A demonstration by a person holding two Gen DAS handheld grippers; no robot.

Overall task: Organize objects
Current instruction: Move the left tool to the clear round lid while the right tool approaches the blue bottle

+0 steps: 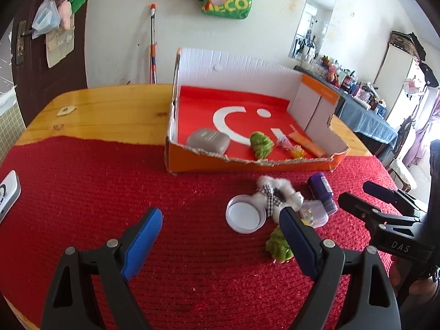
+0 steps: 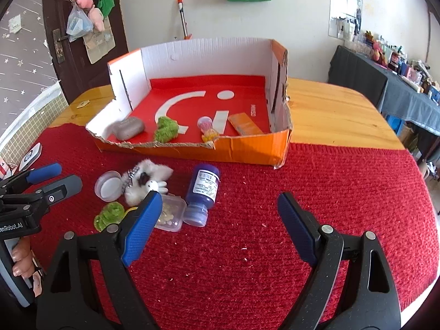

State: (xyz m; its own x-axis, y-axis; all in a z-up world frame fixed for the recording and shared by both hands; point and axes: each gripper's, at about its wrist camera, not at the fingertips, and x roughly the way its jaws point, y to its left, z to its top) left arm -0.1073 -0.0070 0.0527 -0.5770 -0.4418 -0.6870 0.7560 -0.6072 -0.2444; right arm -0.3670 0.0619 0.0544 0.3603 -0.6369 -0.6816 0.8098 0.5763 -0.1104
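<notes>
Bench [image 2: 343,104] carries an orange box [image 2: 247,151] at its far middle. Purple bottle [image 2: 203,192] lies on the mat just before the box front, long axis roughly toward the right tool [image 2: 220,214], cap nearest, probably. Both tools gape empty; left tool [image 1: 220,228] sits farther from it.

Left wrist view: low over the red mat [image 1: 110,187], facing the far wall, cardboard box [image 1: 247,162] ahead and to the right of centre. Right wrist view: similar height, set further right, facing the same wall, with the box [image 2: 220,151] ahead and to the left of centre. Both views are near the mat (own fingers fill the lower frame). Shared: the box, the loose pile including the purple bottle [image 1: 324,192] [image 2: 205,189], the door and the wall.
</notes>
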